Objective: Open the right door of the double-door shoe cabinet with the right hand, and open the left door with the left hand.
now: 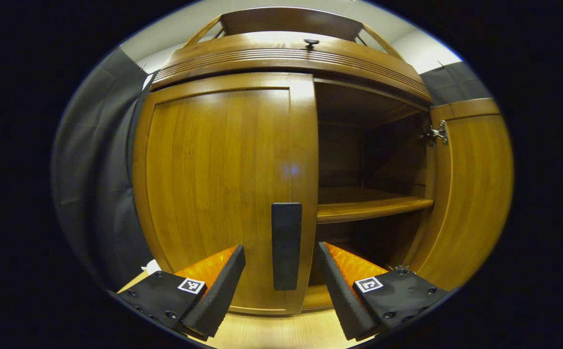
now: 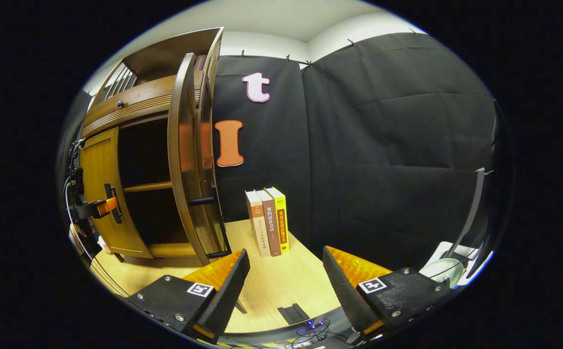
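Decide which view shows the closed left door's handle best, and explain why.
The left gripper view: the handle stands face-on, large, between the open left gripper. The right gripper view shows the handle small, side-on at the cabinet's far edge, with the left gripper at it.

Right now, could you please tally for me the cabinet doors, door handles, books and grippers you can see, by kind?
Cabinet doors: 2, the closed left door and the open right door.
Door handles: 2, the left handle and the right handle.
Books: 3, standing books.
Grippers: 2, left gripper and right gripper.
Total: 9.
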